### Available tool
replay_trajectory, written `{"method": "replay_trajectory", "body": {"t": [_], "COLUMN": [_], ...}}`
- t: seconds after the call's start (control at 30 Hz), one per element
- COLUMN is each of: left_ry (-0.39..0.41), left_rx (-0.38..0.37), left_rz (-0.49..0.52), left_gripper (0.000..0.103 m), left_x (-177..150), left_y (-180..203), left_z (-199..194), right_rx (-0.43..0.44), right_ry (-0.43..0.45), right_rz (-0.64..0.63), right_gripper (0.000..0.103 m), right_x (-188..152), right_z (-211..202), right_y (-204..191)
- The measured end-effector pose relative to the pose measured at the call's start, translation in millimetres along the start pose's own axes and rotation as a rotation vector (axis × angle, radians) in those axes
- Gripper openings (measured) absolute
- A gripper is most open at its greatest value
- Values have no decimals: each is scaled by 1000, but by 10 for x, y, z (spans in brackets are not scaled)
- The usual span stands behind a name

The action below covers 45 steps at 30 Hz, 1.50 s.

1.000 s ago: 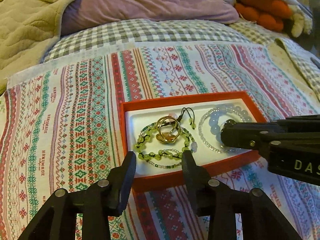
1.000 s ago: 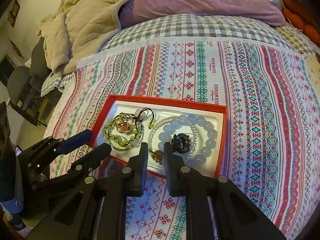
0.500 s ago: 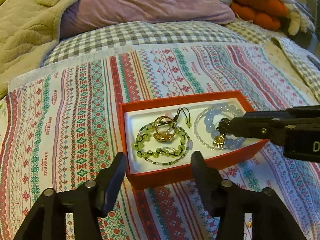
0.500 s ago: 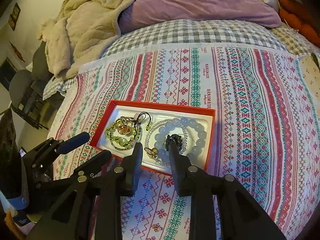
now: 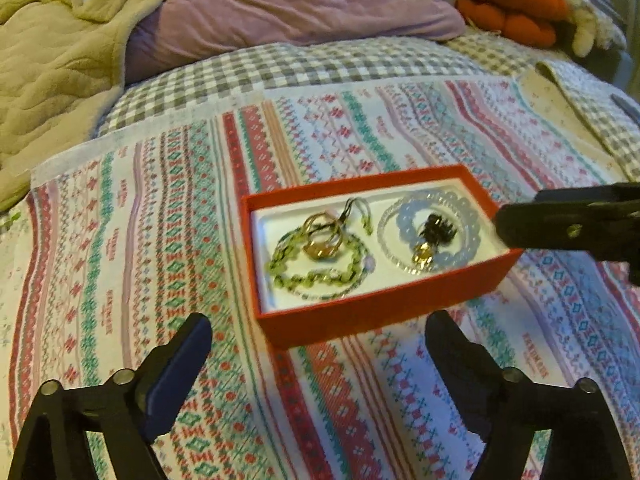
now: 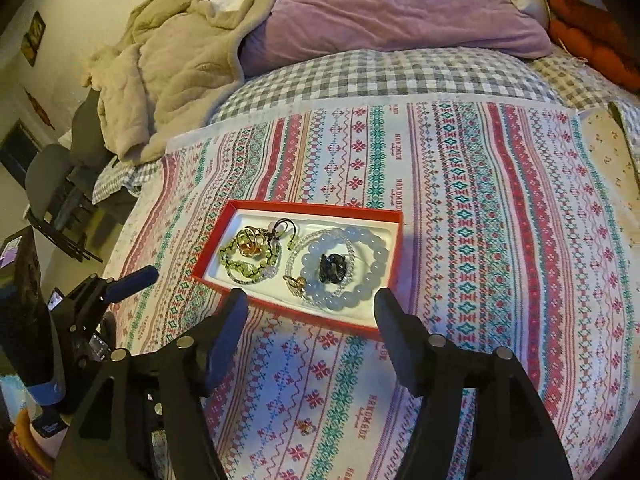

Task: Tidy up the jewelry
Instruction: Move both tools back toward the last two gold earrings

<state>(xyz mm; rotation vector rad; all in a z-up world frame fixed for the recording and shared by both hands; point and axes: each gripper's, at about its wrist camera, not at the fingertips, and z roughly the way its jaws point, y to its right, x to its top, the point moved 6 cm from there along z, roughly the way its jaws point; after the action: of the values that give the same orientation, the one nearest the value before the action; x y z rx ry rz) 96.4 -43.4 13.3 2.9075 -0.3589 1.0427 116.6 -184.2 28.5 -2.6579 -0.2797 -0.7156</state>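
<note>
Both grippers have drawn back from the red jewelry box (image 6: pixel 298 312) since a second ago, when the right gripper's fingertips reached over its near rim above the pale blue bead bracelet (image 6: pixel 362 272). The right gripper (image 6: pixel 310 312) now sits short of the box's near wall, and its jaws have just been opening; they stand well apart with nothing between them. The left gripper (image 5: pixel 318 334) has likewise just been spreading and gapes wide and empty in front of the box. The box rests on a striped cross-stitch patterned cloth (image 6: pixel 460 208) spread over the bed. Inside, on the white liner, a green beaded bracelet (image 6: pixel 244 266) lies at the left with gold rings (image 6: pixel 250 242) on it; at the right the blue bracelet circles a dark charm (image 6: pixel 332 268), with a small gold ring (image 6: pixel 296 282) just beside it. In the left wrist view the right gripper's black finger (image 5: pixel 560 228) crosses in from the right, covering the box's right corner. Behind the cloth lie a grey gingham sheet (image 6: pixel 380 74), a purple pillow (image 6: pixel 392 8), a beige quilted blanket (image 6: pixel 172 64) and an orange plush toy (image 5: pixel 512 8).
</note>
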Motion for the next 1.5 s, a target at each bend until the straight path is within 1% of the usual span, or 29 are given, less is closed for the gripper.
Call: {"method": "replay_trajectory", "body": {"t": [0.13,0.27,0.57,0.7,1.0,1.33,1.43,1.5], "left_ry": [-31,-54,-109,-130,-182,-240,-243,-237], "left_rx": [5,14,17,11,1,-28,-37,-39], "left_rz": [-10,-13,-5,9,44,66,74,75], "left_gripper": [94,96,96,96,96,96,96,96], "left_x": [-80,-163,-437,-577,-911,-1156,-1191,-1212], "left_y": [-14,-46,-80,-68,-36,39,73,94], "left_z": [-19,-33,-52,-51,-28,51,74,66], "right_rx": [-32,-60,-124,-136,-165,-199,-216,-223], "right_ry": [1,-31,-122,-169,-235,-283,-280,-279], "right_rz": [-28,-39,-80,-115,-200,-257,-282,-297], "right_gripper": [79,85,86,86,86,86,86,88], "right_x": [-84,-221,-578,-756,-1089,-1345,-1370,-1388], "right_z": [-49,-54,36,111,226,370,390,403], "right_y": [16,41,86,71,10,8,7,11]}}
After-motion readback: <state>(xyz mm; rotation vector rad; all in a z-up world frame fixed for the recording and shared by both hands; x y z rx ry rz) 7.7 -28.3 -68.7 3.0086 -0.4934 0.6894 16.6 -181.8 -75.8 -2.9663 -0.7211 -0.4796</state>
